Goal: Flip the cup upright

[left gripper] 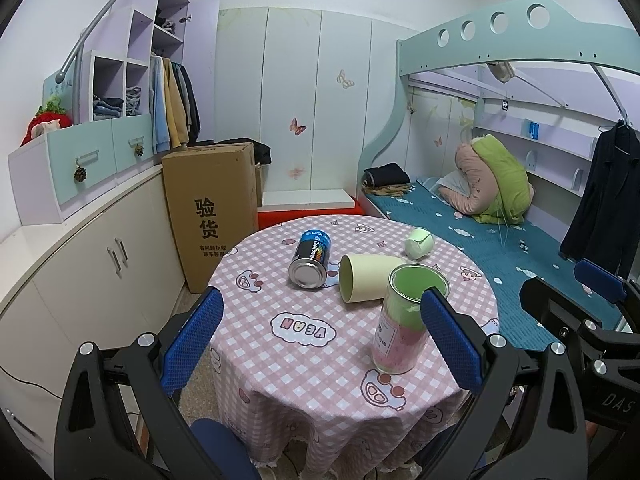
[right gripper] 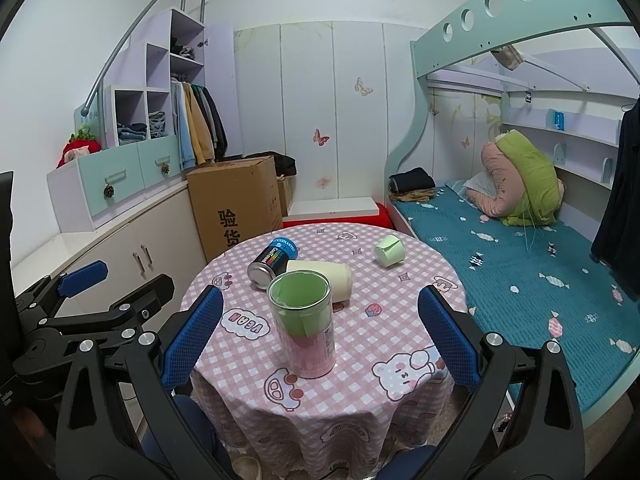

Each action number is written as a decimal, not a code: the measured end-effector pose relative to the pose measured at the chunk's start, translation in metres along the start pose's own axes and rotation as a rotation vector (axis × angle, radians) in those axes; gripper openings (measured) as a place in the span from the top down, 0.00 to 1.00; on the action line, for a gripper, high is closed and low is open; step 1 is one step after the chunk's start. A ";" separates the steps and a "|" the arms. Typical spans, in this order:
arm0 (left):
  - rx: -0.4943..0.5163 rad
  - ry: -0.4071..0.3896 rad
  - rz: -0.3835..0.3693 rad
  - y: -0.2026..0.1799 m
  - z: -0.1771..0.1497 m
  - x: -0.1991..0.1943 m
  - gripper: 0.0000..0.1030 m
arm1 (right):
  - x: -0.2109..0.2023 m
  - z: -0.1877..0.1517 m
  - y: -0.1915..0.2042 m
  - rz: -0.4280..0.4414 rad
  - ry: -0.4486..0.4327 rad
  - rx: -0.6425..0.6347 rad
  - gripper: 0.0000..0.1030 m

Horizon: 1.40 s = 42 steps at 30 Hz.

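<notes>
A pale yellow cup (left gripper: 370,278) lies on its side in the middle of the round table, mouth toward me and to the left; it also shows in the right wrist view (right gripper: 324,276). My left gripper (left gripper: 324,340) is open and empty, held over the table's near edge, short of the cup. My right gripper (right gripper: 320,336) is open and empty, also at the near edge, with the glass jar between its fingers but apart from them. Each gripper shows in the other's view, the right one (left gripper: 580,304) and the left one (right gripper: 92,296).
A tall glass jar (left gripper: 404,320) with green and pink contents stands just in front of the cup. A blue can (left gripper: 312,258) lies on its side left of the cup. A small green cup (left gripper: 419,243) lies at the far right. The table has a pink checked cloth (left gripper: 312,364). A bed (right gripper: 520,276) stands right.
</notes>
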<state>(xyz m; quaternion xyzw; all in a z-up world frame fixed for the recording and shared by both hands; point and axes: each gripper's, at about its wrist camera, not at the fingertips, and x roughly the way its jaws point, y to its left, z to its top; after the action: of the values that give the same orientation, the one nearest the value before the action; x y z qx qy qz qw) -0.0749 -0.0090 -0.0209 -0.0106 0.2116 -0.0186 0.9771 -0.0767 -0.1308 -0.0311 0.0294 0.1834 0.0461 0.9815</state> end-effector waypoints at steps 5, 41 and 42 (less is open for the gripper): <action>-0.001 0.002 0.000 0.000 0.000 0.000 0.07 | 0.000 0.000 0.000 -0.001 0.000 -0.002 0.05; 0.013 -0.026 0.013 0.000 0.001 -0.001 0.08 | -0.002 0.000 0.001 0.000 -0.004 0.004 0.05; 0.013 -0.025 0.012 0.000 0.001 -0.002 0.08 | -0.002 0.001 0.001 0.001 -0.004 0.004 0.05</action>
<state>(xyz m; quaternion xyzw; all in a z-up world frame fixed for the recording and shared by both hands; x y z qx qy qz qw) -0.0762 -0.0091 -0.0196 -0.0032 0.1991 -0.0139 0.9799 -0.0783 -0.1299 -0.0294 0.0317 0.1812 0.0461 0.9818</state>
